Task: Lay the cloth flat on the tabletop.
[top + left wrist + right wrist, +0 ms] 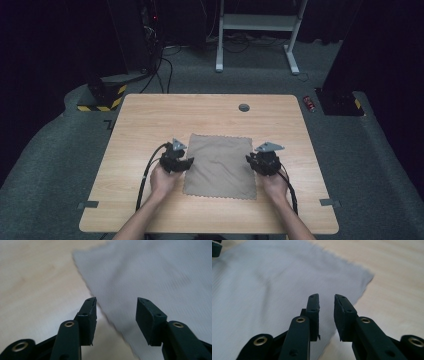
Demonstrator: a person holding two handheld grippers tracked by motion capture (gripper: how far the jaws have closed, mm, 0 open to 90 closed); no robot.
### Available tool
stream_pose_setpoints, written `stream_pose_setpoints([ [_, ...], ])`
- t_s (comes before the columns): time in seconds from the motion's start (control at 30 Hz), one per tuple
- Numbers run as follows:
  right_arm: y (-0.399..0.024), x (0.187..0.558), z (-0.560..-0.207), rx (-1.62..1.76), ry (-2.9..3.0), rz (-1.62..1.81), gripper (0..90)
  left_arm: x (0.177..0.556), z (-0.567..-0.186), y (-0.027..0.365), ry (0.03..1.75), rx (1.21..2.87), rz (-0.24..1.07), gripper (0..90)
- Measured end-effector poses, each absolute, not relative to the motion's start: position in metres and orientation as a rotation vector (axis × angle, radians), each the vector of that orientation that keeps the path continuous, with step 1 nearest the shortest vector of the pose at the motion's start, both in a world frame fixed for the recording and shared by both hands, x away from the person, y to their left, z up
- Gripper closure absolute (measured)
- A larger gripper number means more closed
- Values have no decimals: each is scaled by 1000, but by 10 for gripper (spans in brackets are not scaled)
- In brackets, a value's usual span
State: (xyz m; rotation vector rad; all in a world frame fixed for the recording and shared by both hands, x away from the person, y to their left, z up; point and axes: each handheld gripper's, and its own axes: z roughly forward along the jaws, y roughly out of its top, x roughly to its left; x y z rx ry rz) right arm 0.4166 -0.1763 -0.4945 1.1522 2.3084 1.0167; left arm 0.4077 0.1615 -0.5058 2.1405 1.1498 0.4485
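The high view takes in the whole wooden surface: a grey-brown cloth lies flat near its middle, with the left claw at the cloth's left edge and the right claw at its right edge, each held in a hand. A round grommet hole sits well beyond the cloth.

The left gripper view gives the close detail: the left claw stands open above the cloth's edge, nothing between the jaws.

In the right gripper view the right claw is narrowly parted over the cloth near its edge, pads clear of the fabric. Nothing obstructs either claw.
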Motion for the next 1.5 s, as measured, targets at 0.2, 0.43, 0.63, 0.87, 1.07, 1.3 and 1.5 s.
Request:
stream_pose_setpoints([
  [0.2, -186, 380, -504, 1147, 2346, 995, 745, 365, -513, 172, 1150, 2148, 428, 510],
  [0.43, -182, 371, -516, 1101, 2376, 926, 736, 350, -514, 171, 1131, 2175, 481, 493],
  [0.63, -183, 371, -515, 1079, 2373, 906, 731, 341, -514, 176, 1137, 2179, 475, 510],
  [0.87, -178, 365, -512, 1076, 2372, 931, 684, 335, -513, 174, 1110, 2158, 452, 456],
  [1.07, -169, 343, -514, 1010, 2413, 988, 638, 333, -517, 160, 1073, 2173, 463, 435],
  [1.3, -179, 334, -520, 1010, 2416, 1013, 577, 326, -513, 161, 1074, 2221, 465, 457],
  [1.5, -181, 334, -520, 996, 2419, 1014, 573, 316, -515, 167, 1096, 2182, 441, 457],
])
